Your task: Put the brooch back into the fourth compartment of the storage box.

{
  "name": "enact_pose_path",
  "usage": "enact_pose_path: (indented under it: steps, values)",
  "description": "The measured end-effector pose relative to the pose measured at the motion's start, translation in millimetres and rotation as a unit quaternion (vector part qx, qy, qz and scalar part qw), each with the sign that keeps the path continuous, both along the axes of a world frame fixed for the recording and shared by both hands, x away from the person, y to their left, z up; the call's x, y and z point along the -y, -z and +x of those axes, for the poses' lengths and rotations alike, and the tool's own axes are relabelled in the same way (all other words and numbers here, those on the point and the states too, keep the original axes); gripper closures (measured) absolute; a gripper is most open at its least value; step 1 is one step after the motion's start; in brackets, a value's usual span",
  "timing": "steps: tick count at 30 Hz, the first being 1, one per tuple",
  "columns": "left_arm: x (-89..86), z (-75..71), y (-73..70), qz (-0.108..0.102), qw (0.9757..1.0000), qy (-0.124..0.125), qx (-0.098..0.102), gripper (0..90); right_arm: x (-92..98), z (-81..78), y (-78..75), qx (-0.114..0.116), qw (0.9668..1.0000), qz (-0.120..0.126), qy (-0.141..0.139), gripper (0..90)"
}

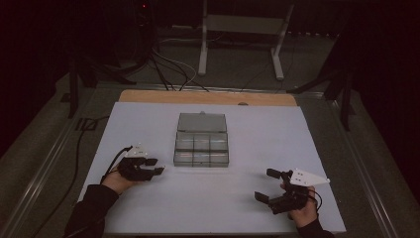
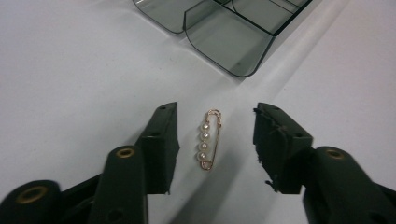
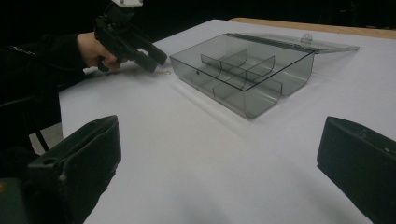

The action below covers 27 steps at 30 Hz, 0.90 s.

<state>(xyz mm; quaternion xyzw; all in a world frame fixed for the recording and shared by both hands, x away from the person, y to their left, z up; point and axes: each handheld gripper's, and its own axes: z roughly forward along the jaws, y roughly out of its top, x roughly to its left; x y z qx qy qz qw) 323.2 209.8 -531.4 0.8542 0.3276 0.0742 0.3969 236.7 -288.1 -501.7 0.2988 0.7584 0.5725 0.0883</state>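
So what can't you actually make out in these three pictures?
- Small gold safety pin with four pearls: too small to tell in the high view, with the left gripper over that spot.
- Clear smoky plastic compartment box: cut off by the top edge in the left gripper view.
- Right gripper: its jaws are cut off by the frame's edges in its own view.
- Floor beyond the white table: too dark.

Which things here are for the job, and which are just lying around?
For the job:
pearl pin, between the left gripper jaws, not yet pinched
open clear box with compartments

Just around:
right gripper, open and holding nothing
cables
metal stand
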Motion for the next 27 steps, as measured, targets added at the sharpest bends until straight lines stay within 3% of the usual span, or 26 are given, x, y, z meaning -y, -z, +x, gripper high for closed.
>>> enact_pose_path:
  steps: [15, 23, 27]
  values:
    - [5.8, 3.9, 3.0, 0.023, 0.9995, 0.011, -0.019, 76.0, -0.5, -0.2, -0.1, -0.002, 1.0, 0.0, -0.001, 0.0]
    - [6.8, 5.7, 2.5, 0.033, 0.9992, 0.003, -0.024, 86.7, -0.7, 0.1, 0.1, -0.004, 1.0, 0.0, -0.003, 0.0]
    - [7.8, 5.5, 1.5, 0.039, 0.9989, 0.005, -0.024, 86.9, -0.6, -0.3, -0.1, -0.003, 1.0, 0.0, -0.002, 0.0]
